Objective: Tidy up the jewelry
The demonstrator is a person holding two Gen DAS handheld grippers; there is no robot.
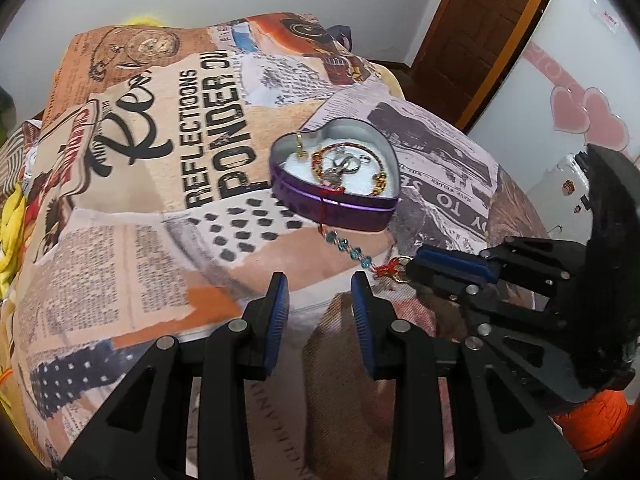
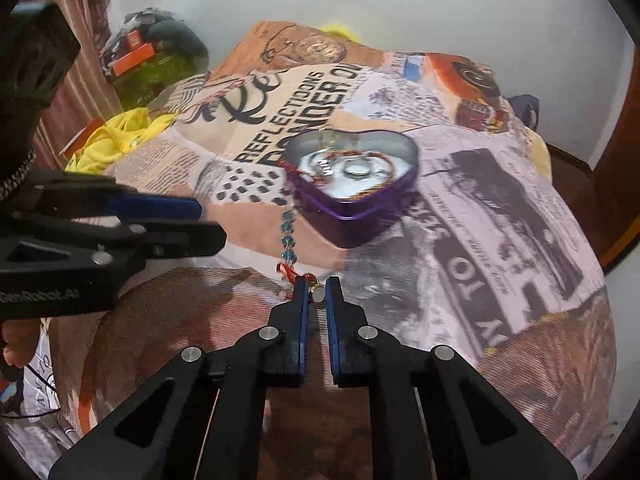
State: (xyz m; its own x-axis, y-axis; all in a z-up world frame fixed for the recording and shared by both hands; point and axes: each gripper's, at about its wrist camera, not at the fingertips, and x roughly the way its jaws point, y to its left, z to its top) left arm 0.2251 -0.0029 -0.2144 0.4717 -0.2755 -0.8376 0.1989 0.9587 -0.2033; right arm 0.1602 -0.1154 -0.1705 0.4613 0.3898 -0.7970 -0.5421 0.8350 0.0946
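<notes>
A purple heart-shaped tin (image 1: 340,208) (image 2: 360,216) stands open on the printed blanket, with a red beaded bracelet (image 1: 348,160), rings and gold pieces inside. A bracelet of teal beads (image 1: 348,250) (image 2: 289,236) on red thread trails from the tin's rim down over the blanket. My right gripper (image 2: 316,286) (image 1: 412,272) is shut on the gold ring end of that teal bracelet (image 2: 318,290). My left gripper (image 1: 320,280) (image 2: 212,220) is open and empty, hovering just left of the bracelet.
The printed blanket (image 1: 160,200) covers a rounded surface that drops off at the sides. Yellow cloth (image 2: 112,140) and clutter lie at the far left. A brown door (image 1: 480,20) and a white surface with pink hearts (image 1: 580,116) stand at the right.
</notes>
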